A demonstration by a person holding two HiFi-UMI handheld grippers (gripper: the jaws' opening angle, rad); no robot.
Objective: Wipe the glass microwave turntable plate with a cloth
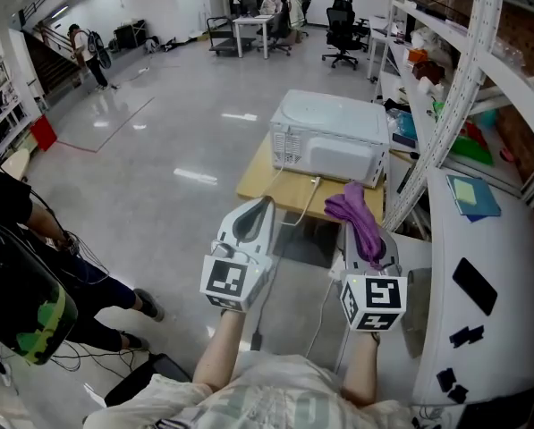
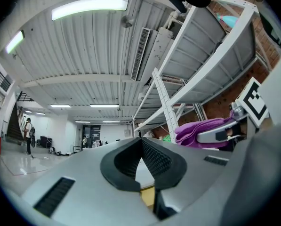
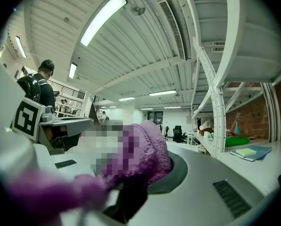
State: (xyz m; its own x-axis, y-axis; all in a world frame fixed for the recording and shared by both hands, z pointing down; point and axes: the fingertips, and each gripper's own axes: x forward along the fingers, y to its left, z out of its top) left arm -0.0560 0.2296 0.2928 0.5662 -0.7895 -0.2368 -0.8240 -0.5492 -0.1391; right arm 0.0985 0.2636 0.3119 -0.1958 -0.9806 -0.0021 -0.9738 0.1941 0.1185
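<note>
A white microwave (image 1: 329, 137) stands on a small wooden table (image 1: 256, 179) ahead of me, with a cable hanging off its near side. No glass turntable plate shows in any view. My right gripper (image 1: 356, 206) is shut on a purple cloth (image 1: 360, 218), which drapes back over its body and fills the right gripper view (image 3: 140, 154). My left gripper (image 1: 264, 204) is held level beside it. Its dark pads (image 2: 152, 157) meet at the tip, with nothing between them. Both grippers hover over the floor, short of the table. In the left gripper view the cloth (image 2: 201, 128) is at the right.
A white shelf rack (image 1: 468, 70) with assorted items runs along the right. Below it, a white counter (image 1: 508, 266) carries a blue and green notebook (image 1: 472, 195) and black items. A person with a backpack (image 1: 21, 307) is at the lower left. Office chairs (image 1: 343, 29) stand far back.
</note>
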